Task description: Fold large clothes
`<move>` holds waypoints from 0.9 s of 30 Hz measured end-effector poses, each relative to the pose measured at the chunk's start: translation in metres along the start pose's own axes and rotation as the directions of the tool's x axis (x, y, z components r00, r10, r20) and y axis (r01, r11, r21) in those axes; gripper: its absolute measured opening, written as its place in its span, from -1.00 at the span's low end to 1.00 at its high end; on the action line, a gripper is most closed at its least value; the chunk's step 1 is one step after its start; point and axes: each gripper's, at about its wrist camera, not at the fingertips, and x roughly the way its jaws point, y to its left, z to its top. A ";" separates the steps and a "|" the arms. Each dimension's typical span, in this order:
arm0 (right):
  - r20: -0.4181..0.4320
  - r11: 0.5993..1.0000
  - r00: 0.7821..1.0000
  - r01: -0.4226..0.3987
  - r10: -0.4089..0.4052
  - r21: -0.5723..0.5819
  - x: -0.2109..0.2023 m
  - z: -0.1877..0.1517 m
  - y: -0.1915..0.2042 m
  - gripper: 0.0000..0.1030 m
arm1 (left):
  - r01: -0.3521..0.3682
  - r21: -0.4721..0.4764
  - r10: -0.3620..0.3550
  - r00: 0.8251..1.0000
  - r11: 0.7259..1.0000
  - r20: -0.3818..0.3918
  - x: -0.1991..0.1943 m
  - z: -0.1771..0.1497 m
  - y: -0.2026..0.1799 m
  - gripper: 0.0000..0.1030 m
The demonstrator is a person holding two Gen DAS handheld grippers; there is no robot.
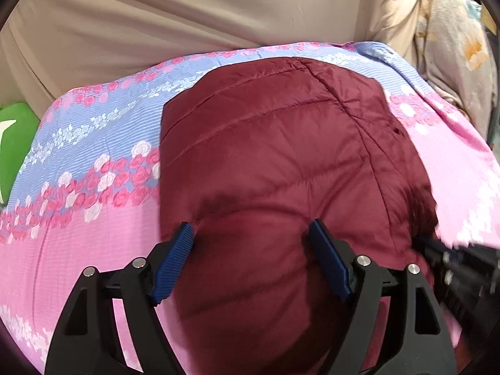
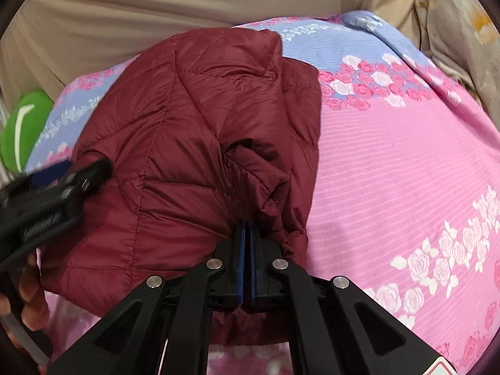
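Left tool: your black two-finger left tool (image 1: 251, 234) with ribbed blue pads hangs wide apart just over the near part of the dark red quilted puffer jacket (image 1: 281, 156); neither pad pinches any cloth, as far as you can see.
Right tool: your black right tool (image 2: 247, 228) has its blue pads pressed together on a bunched fold at the jacket's near edge.
Jacket: it lies folded in a compact bundle on the bed, stitched panels facing up, one layer lapped over another toward the far end.
Bed cover: a pink and lilac-blue sheet printed with bands of pink and white roses (image 2: 390, 162) lies under the jacket and spreads out on every side.
Far side: beige fabric (image 1: 187, 15) rises beyond the sheet's far edge.
Left edge: a green cushion with a white mark (image 1: 14, 143) sits beside the sheet.
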 end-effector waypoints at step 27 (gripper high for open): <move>0.026 0.981 0.992 -0.125 0.123 0.151 -0.039 -0.008 -0.030 -0.98 | 0.107 -0.058 -0.116 0.976 0.993 -0.185 -0.021 -0.086 0.036 -0.16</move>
